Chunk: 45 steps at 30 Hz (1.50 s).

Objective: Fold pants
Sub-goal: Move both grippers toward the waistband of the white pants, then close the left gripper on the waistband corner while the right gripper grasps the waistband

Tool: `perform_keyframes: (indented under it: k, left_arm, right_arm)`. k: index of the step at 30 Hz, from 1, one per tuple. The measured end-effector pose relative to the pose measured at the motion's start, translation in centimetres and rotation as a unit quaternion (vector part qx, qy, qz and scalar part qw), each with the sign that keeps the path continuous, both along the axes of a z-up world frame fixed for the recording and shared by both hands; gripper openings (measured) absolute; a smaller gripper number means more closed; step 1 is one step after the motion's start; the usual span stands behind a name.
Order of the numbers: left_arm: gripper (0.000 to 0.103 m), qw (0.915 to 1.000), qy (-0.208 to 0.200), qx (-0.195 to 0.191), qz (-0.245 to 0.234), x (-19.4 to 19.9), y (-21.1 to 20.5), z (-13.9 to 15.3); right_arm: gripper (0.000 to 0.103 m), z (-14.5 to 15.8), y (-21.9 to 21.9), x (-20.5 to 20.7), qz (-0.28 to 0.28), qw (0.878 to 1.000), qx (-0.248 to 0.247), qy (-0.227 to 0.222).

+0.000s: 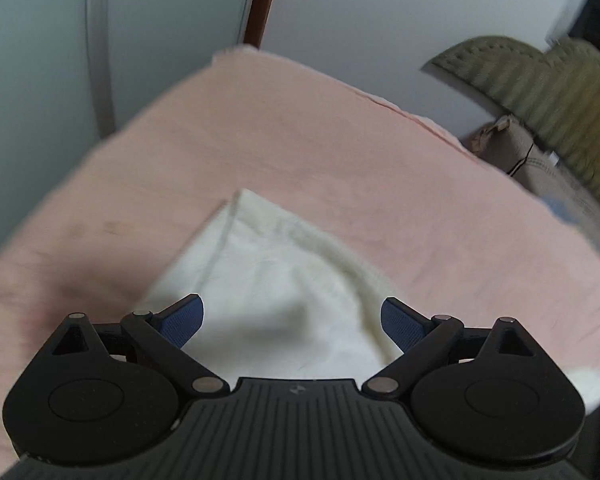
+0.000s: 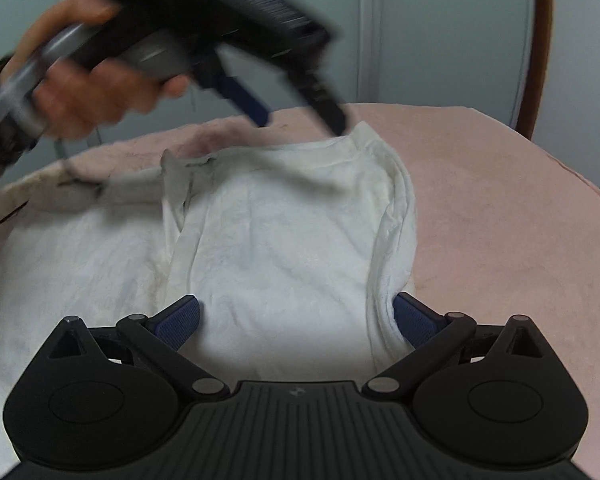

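Observation:
White pants [image 2: 284, 240] lie on a pink-covered table [image 2: 500, 220], with one part folded over the rest. My right gripper [image 2: 296, 320] is open and empty, low over the near edge of the folded layer. My left gripper [image 1: 292, 320] is open and empty above a corner of the pants [image 1: 272, 272]. In the right wrist view the left gripper [image 2: 300, 120] is blurred, held by a hand above the far edge of the pants.
The pink cover [image 1: 340, 152] spans the table. An olive ribbed cloth [image 1: 540, 92] and a beige bag [image 1: 548, 168] sit past its right edge. Grey cabinet doors [image 2: 440, 32] and a brown curved frame [image 1: 262, 4] stand behind.

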<state>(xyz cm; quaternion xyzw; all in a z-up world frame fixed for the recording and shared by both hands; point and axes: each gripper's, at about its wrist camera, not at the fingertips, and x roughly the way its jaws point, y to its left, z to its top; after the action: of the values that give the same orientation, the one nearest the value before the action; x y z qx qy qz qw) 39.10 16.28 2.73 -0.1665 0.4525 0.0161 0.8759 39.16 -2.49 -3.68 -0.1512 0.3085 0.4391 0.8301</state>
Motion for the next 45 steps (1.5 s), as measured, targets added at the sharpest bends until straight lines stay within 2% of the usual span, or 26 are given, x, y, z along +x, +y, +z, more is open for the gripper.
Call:
perform_keyframes:
  k: [4, 7, 10, 12, 13, 14, 15, 16, 17, 19, 23, 25, 26, 28, 31, 35, 41, 45]
  left_arm:
    - [0.095, 0.9974, 0.030, -0.060, 0.026, 3.0, 0.8, -1.5]
    - [0.094, 0.9907, 0.049, -0.116, 0.053, 4.2, 1.7, -2.8]
    - [0.092, 0.9865, 0.055, -0.134, 0.075, 4.8, 2.5, -3.8]
    - [0.084, 0.9855, 0.058, -0.132, 0.090, 4.7, 2.7, -4.1]
    - [0.072, 0.9855, 0.058, -0.125, 0.098, 4.6, 2.7, -4.2]
    - [0.055, 0.9860, 0.060, -0.118, 0.102, 4.4, 2.8, -4.2]
    - [0.047, 0.9866, 0.062, -0.110, 0.104, 4.2, 2.8, -4.2]
    - [0.028, 0.9867, 0.063, -0.112, 0.100, 3.9, 3.0, -4.2]
    - [0.016, 0.9853, 0.060, -0.128, 0.096, 3.6, 3.2, -4.3]
    - [0.010, 0.9825, 0.046, -0.147, 0.104, 2.6, 3.6, -4.2]
    - [0.005, 0.9872, 0.024, -0.130, 0.089, -0.6, 3.8, -3.0]
    - [0.004, 0.9899, 0.010, -0.123, 0.070, -2.9, 3.9, -2.1]
    - [0.004, 0.9907, 0.003, -0.122, 0.061, -4.2, 4.0, -1.7]
    - [0.004, 0.9909, -0.009, -0.127, 0.043, -7.0, 4.3, -0.9]
    - [0.004, 0.9900, -0.026, -0.137, 0.020, -11.2, 4.6, -0.3]
    - [0.004, 0.9899, -0.052, -0.132, -0.004, -16.2, 4.5, -0.1]
    - [0.004, 0.9921, -0.073, -0.102, -0.007, -19.9, 3.4, -0.9]
    - [0.004, 0.9923, -0.079, -0.095, -0.005, -20.4, 3.2, -1.0]
  right_arm:
    - [0.103, -0.2, -0.1, -0.7, 0.013, 1.000, -0.001, 0.001]
    - [0.103, -0.4, -0.2, -0.9, 0.020, 1.000, 0.000, 0.002]
    - [0.103, -0.9, -0.3, -1.5, 0.035, 0.999, -0.008, 0.002]
    - [0.103, -1.2, -0.5, -1.7, 0.039, 0.999, -0.007, 0.004]
    - [0.103, -1.3, -0.6, -1.8, 0.038, 0.999, -0.006, 0.002]
    - [0.103, -1.3, -0.7, -2.0, 0.037, 0.999, -0.003, 0.001]
    - [0.103, -1.2, -0.7, -2.0, 0.037, 0.999, -0.001, 0.001]
    - [0.103, -1.2, -0.8, -2.1, 0.035, 0.999, 0.000, 0.001]
    - [0.103, -1.1, -0.8, -2.0, 0.033, 0.999, 0.001, 0.001]
    - [0.103, -0.8, -0.6, -1.9, 0.021, 1.000, 0.002, -0.004]
    - [0.103, 1.0, -1.8, -3.9, -0.052, 0.997, 0.029, -0.053]
    - [0.103, 2.3, -3.7, -5.9, -0.099, 0.990, 0.043, -0.087]
    - [0.103, 2.7, -4.5, -7.0, -0.128, 0.985, 0.035, -0.109]
    - [0.103, 2.8, -5.9, -9.2, -0.187, 0.971, -0.001, -0.149]
    - [0.103, 2.1, -7.4, -12.1, -0.252, 0.949, -0.071, -0.175]
    - [0.102, 1.1, -7.6, -15.9, -0.266, 0.929, -0.146, -0.214]
    - [0.075, -0.5, -5.9, -17.0, -0.226, 0.912, -0.226, -0.255]
    - [0.034, -1.3, -5.1, -15.5, -0.235, 0.905, -0.247, -0.256]
